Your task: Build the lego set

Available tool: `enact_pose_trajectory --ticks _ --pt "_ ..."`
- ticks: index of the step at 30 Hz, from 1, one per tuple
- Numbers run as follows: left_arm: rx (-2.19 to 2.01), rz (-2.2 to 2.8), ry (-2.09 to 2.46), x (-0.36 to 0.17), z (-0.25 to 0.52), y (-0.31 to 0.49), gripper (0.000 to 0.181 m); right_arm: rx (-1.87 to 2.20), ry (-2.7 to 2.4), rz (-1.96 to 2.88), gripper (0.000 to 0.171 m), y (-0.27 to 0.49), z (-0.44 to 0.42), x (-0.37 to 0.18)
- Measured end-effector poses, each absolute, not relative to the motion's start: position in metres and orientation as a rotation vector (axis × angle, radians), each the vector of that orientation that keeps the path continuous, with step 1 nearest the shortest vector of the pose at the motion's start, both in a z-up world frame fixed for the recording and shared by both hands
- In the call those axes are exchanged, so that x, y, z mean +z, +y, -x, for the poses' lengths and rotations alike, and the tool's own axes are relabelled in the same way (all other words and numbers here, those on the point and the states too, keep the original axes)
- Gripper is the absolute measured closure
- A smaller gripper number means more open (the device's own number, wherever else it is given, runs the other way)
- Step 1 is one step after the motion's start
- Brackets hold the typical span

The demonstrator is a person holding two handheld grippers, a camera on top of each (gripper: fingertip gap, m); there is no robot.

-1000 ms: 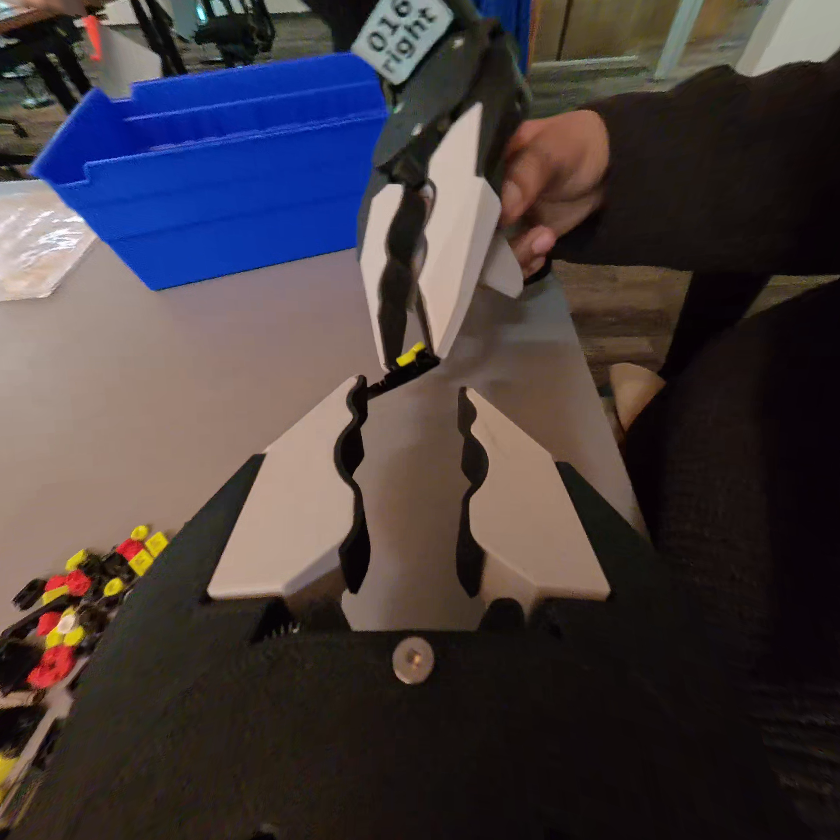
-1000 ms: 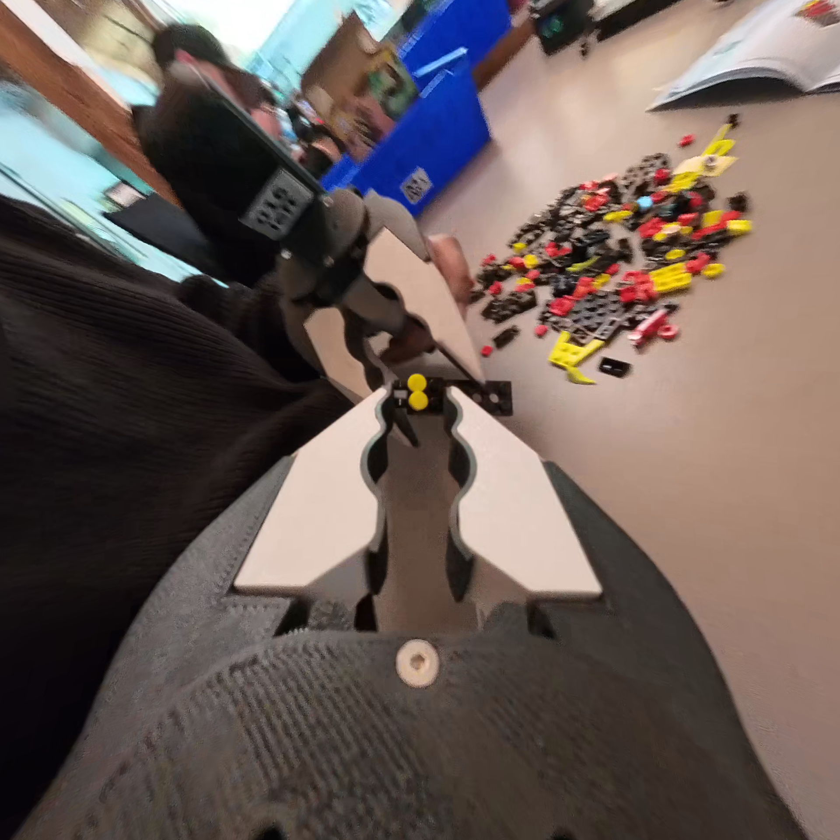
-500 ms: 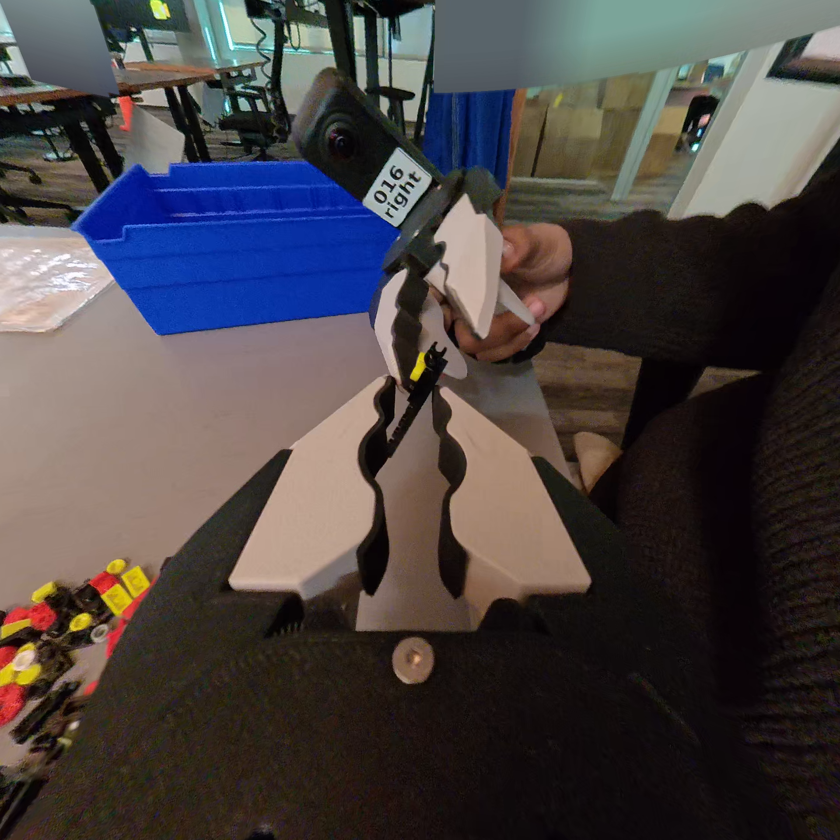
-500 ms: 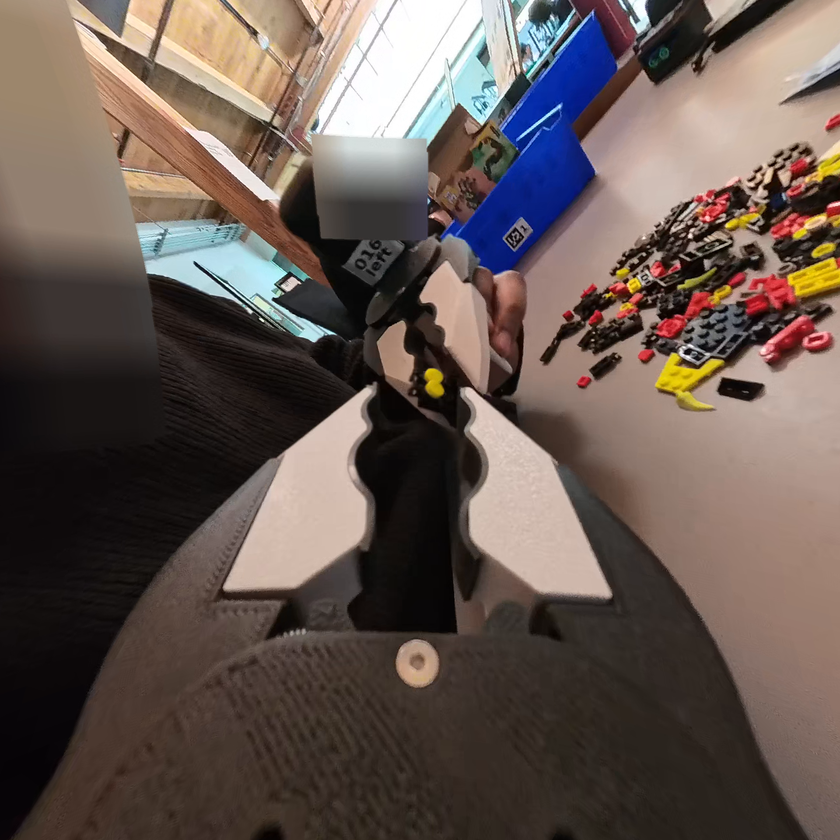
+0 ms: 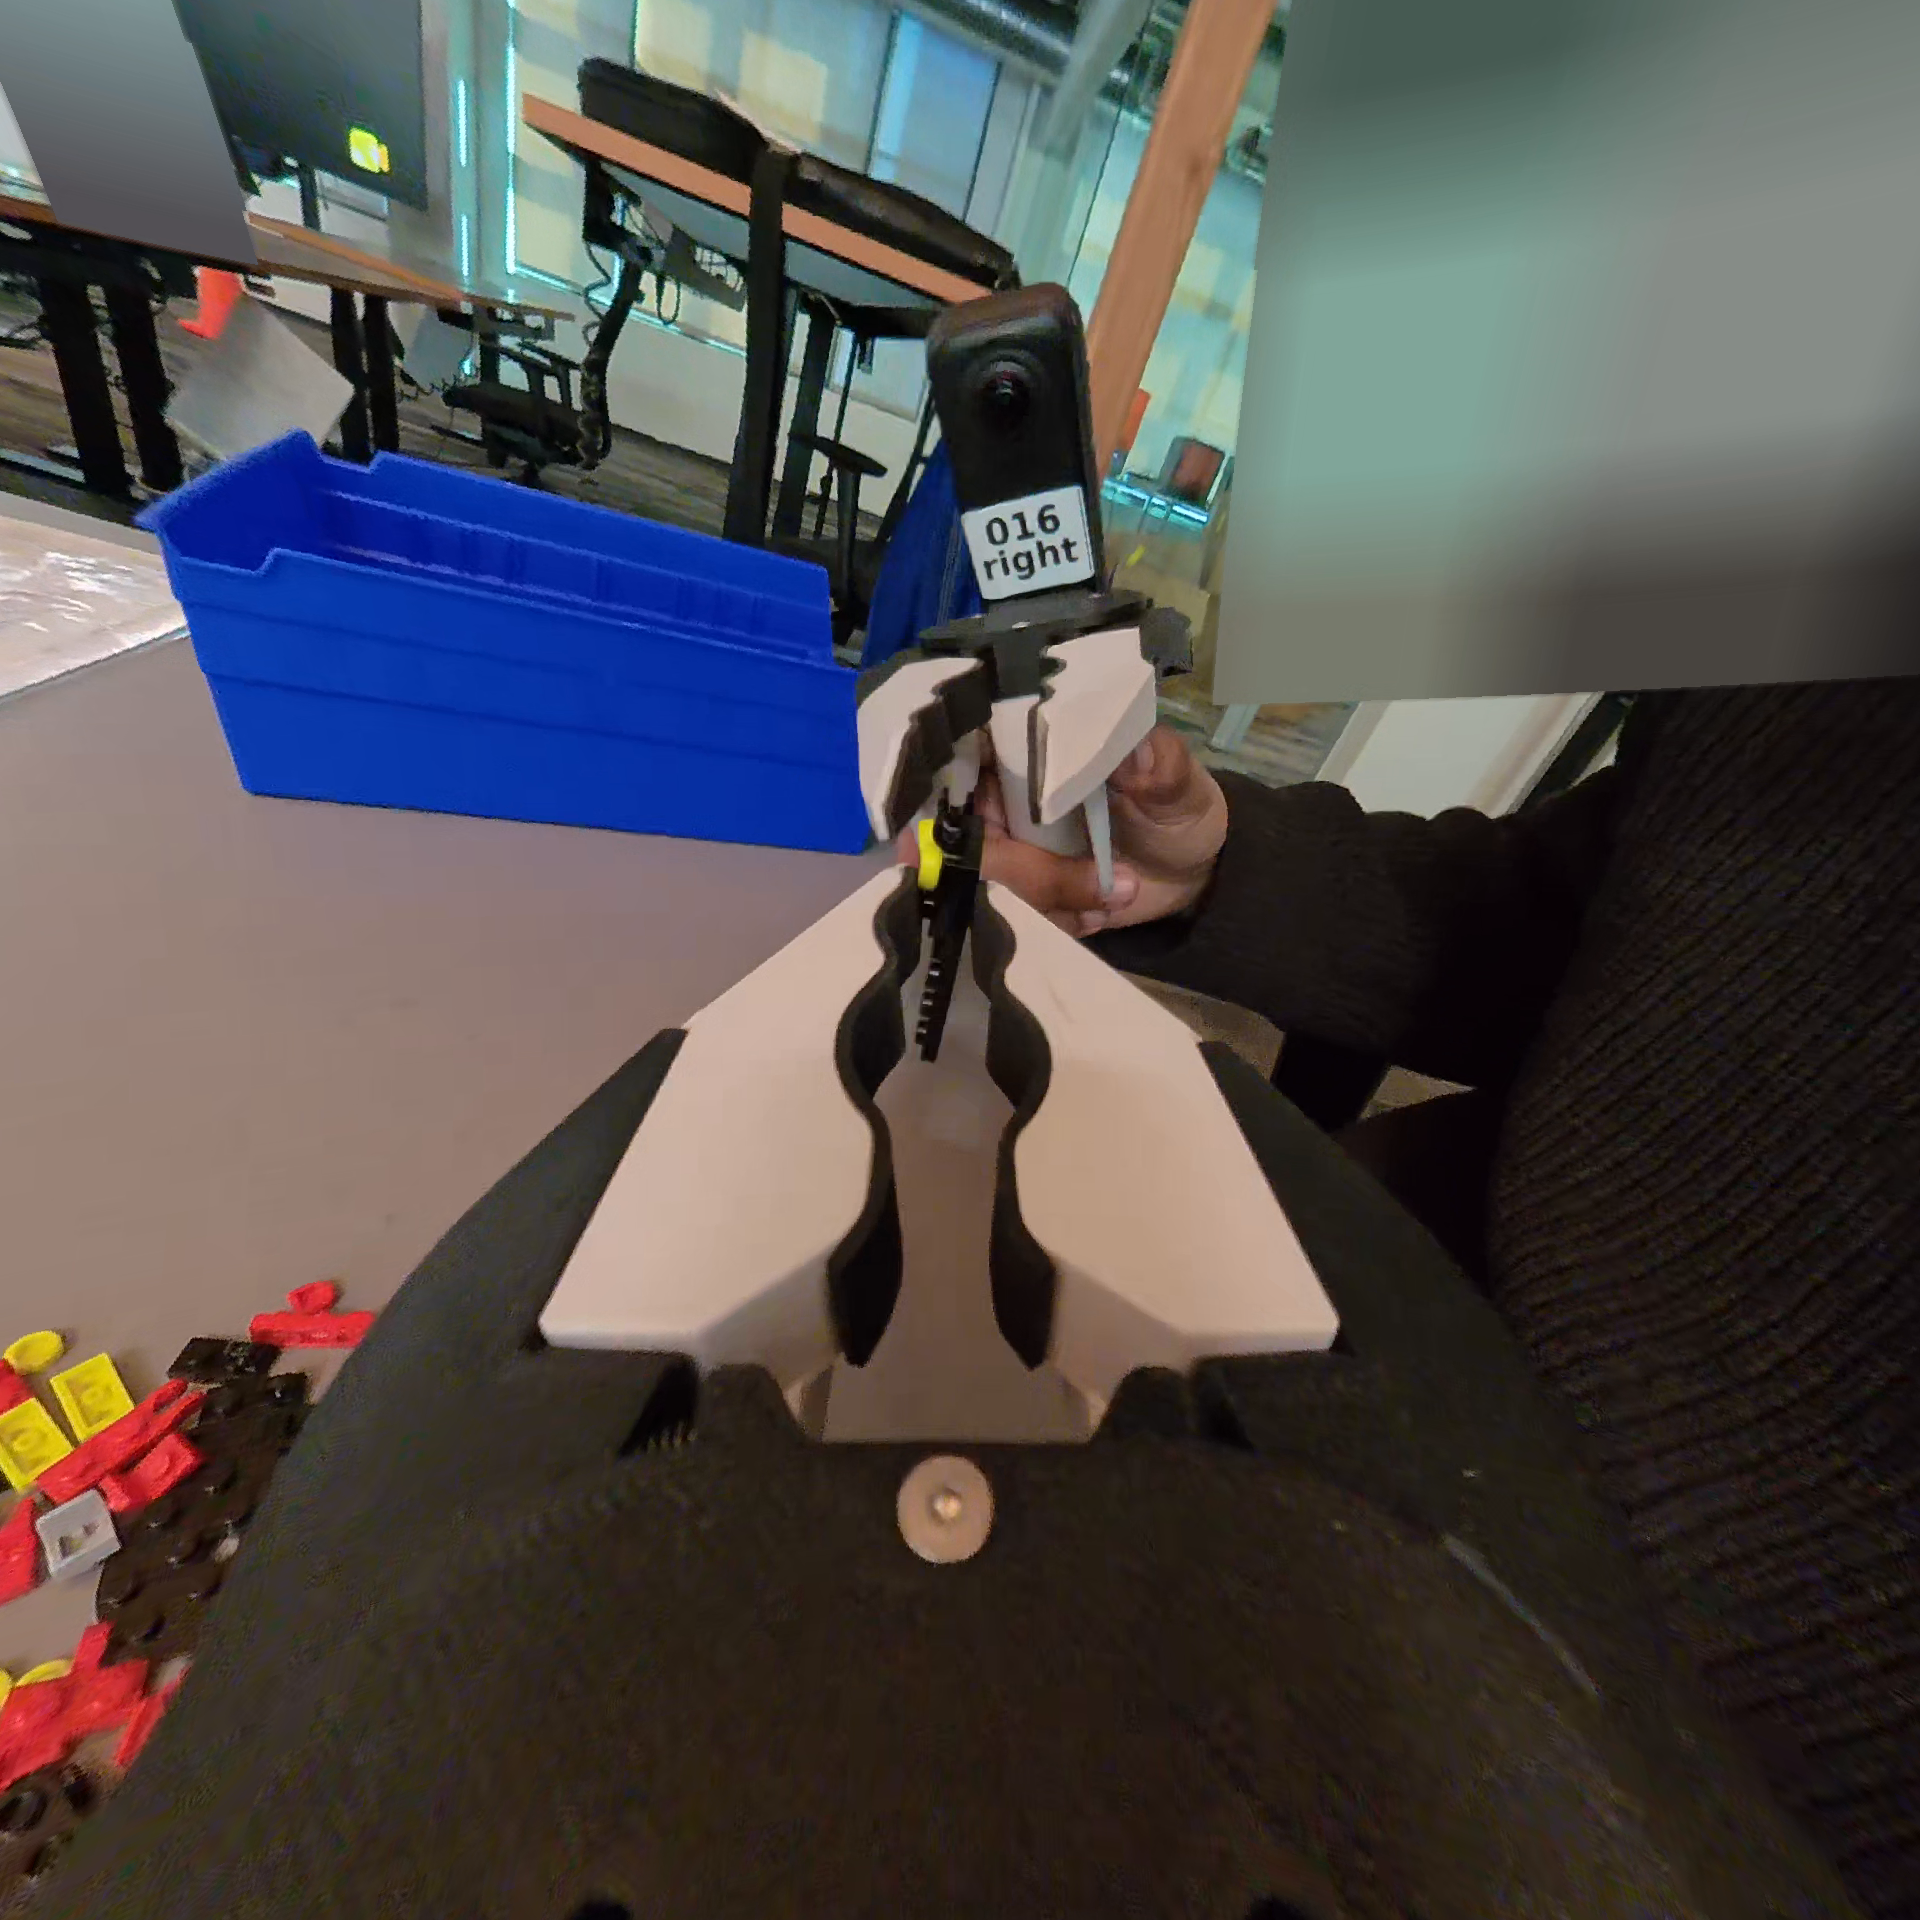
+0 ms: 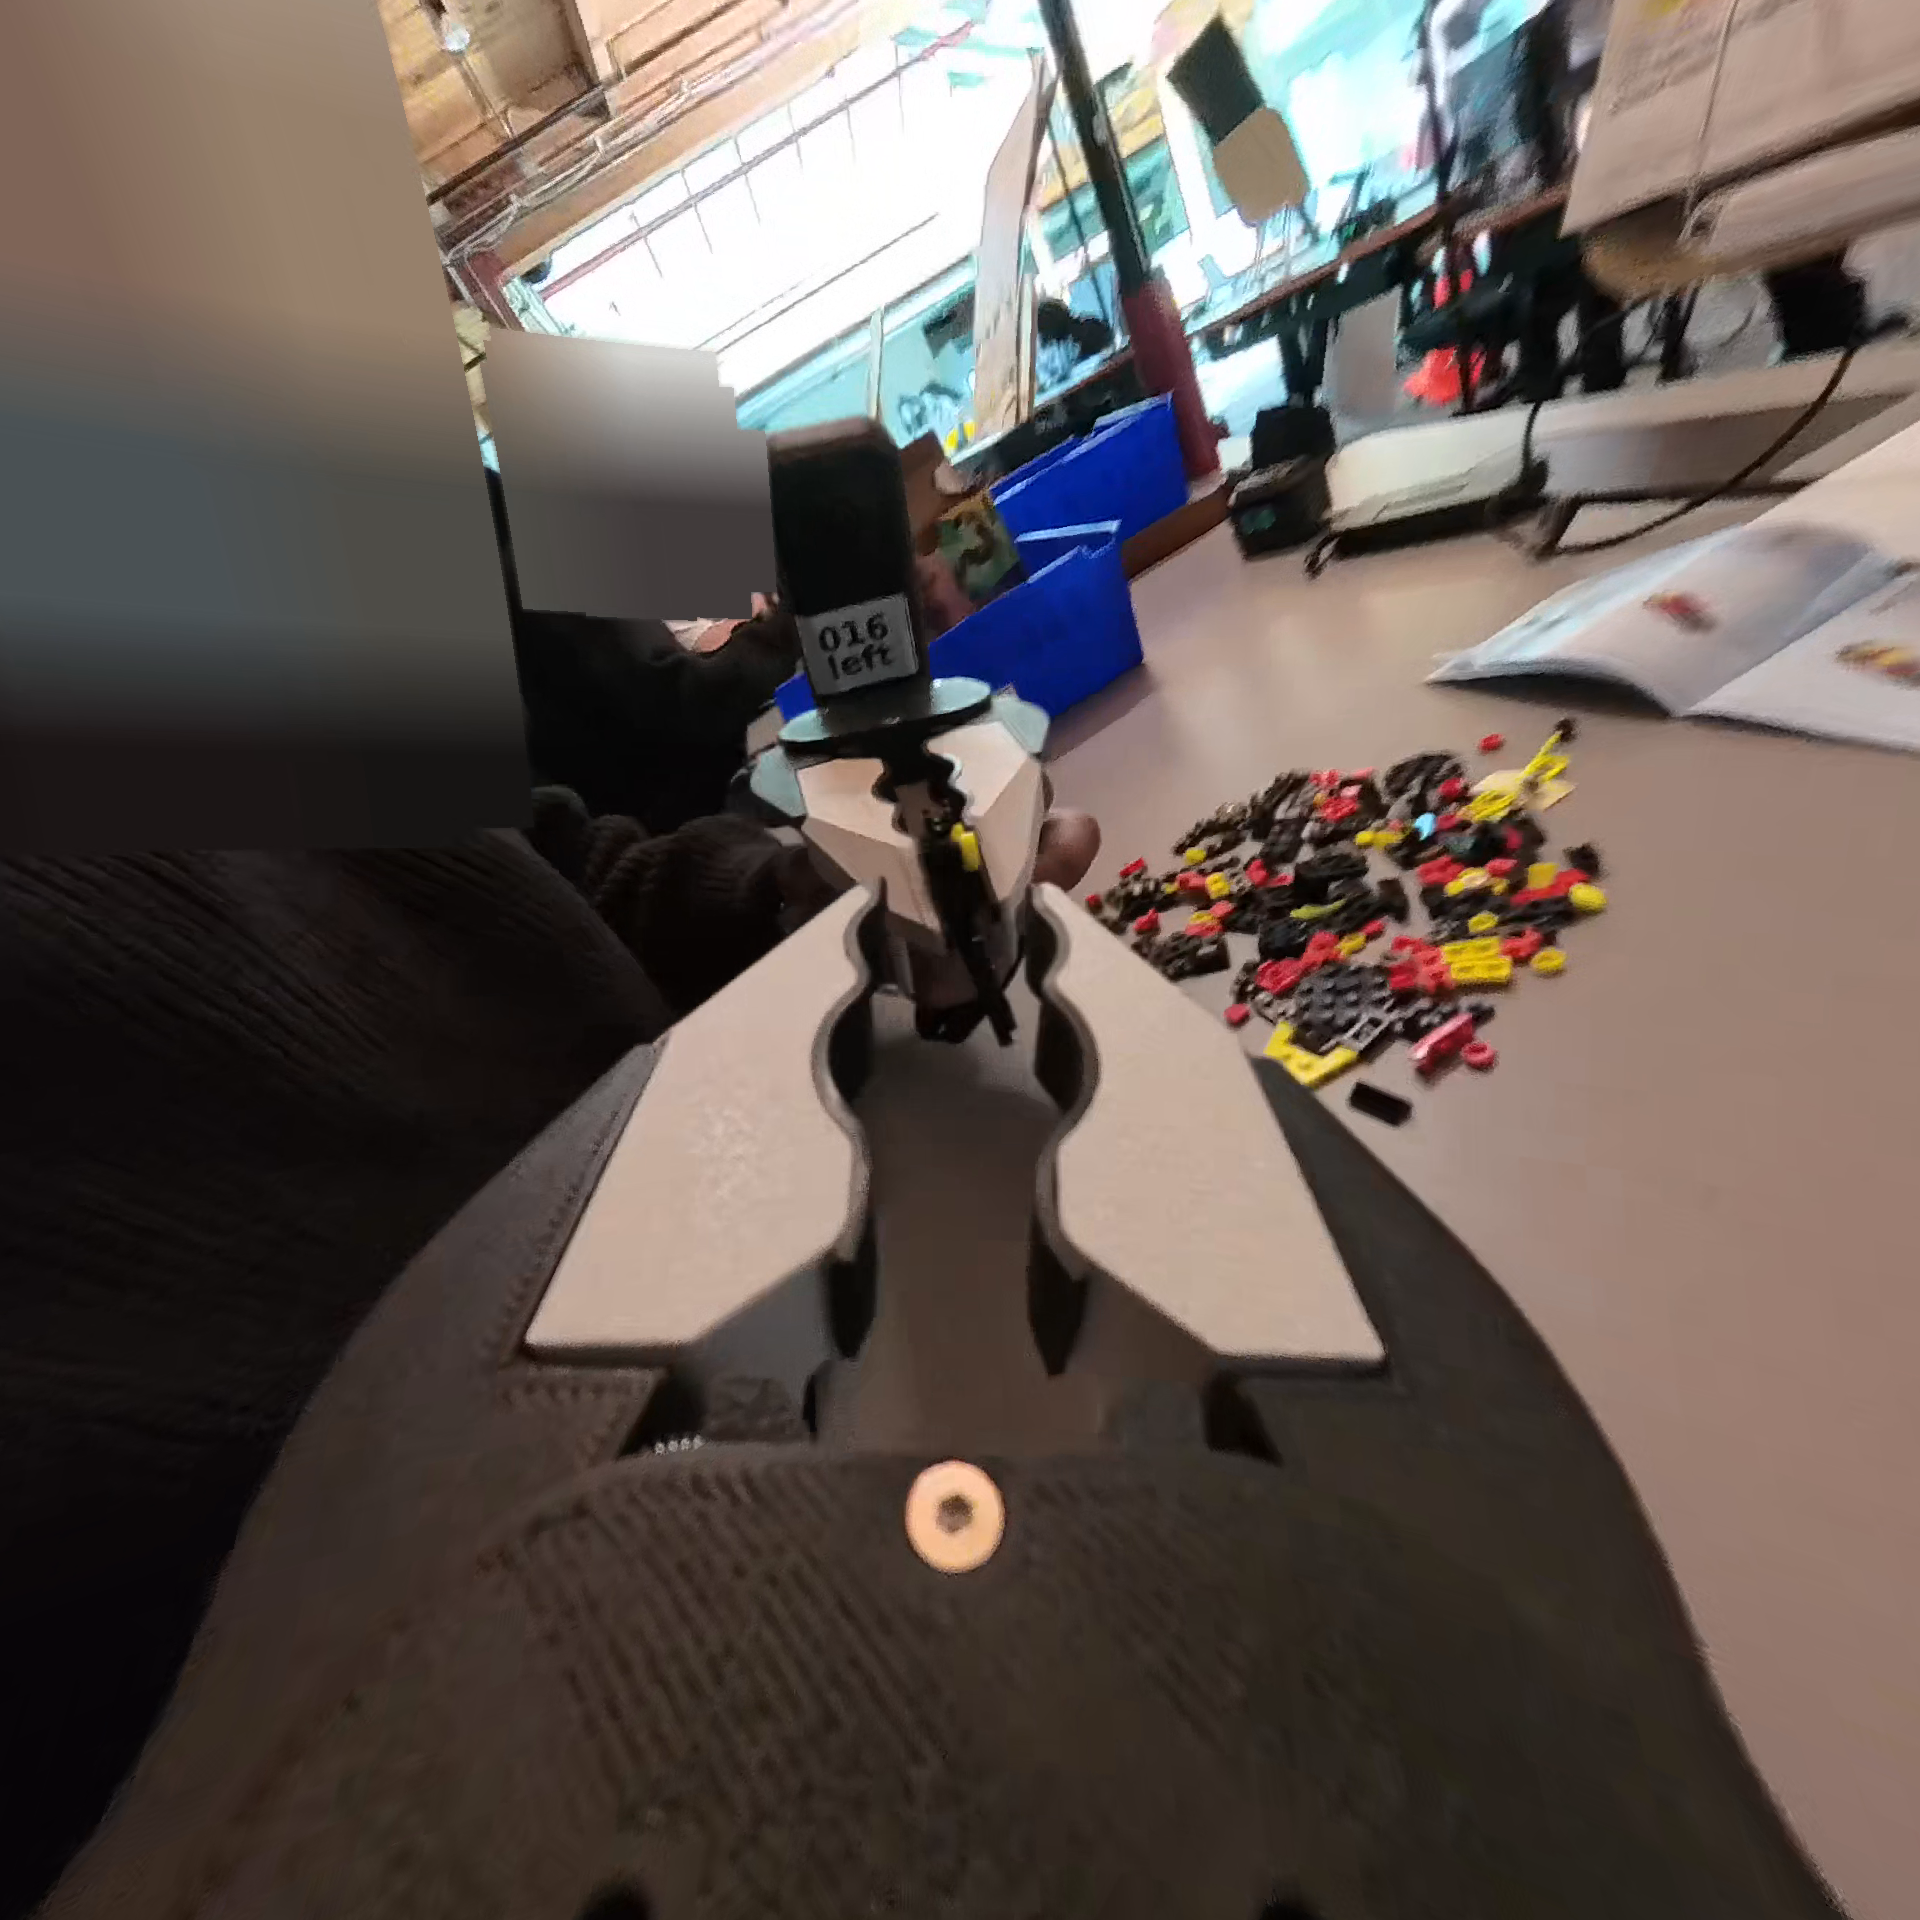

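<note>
My left gripper (image 5: 943, 899) is shut on a long black lego plate (image 5: 938, 977) with a yellow round stud (image 5: 928, 844) near its far end, and holds it edge-on in the air above the table's corner. My right gripper (image 6: 956, 909) faces it with its jaws apart on either side of the same plate (image 6: 971, 935), not gripping it. The right gripper also shows in the left wrist view (image 5: 968, 819), and the left gripper shows in the right wrist view (image 6: 930, 862). A pile of loose black, red and yellow lego pieces (image 6: 1371, 914) lies on the grey table (image 6: 1662, 1195).
A blue bin (image 5: 520, 675) stands on the table behind the grippers. Part of the loose pile (image 5: 114, 1455) lies at the lower left. An open instruction booklet (image 6: 1714, 634) lies beyond the pile, with more blue bins (image 6: 1049, 623) farther off. A person's dark sleeve (image 5: 1455, 914) is at the right.
The left gripper has closed on the black plate that the right gripper held. The right gripper has opened off it. Both have lifted and tilted upright.
</note>
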State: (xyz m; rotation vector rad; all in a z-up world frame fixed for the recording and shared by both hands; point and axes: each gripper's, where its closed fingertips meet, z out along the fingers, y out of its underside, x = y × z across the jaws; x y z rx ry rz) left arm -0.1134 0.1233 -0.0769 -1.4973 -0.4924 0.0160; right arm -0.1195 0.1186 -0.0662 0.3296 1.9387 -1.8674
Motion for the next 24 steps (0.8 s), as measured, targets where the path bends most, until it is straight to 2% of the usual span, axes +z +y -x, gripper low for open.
enact_pose_trajectory --ticks 7,12,20,24 --pt "0.011 1.502 -0.457 -0.076 0.108 0.126 0.176 -2.058 2.148 -0.132 0.147 0.116 0.111 -0.056" --pt "-0.005 1.531 -0.398 -0.077 0.098 0.133 0.176 -2.007 2.203 -0.06 0.148 0.111 0.101 -0.065" --pt "-0.017 1.525 -0.397 -0.075 0.096 0.134 0.176 -2.013 2.223 -0.027 0.161 0.111 0.099 -0.065" --pt "-0.034 1.517 -0.401 -0.075 0.096 0.134 0.176 -2.018 2.211 -0.032 0.161 0.11 0.099 -0.064"
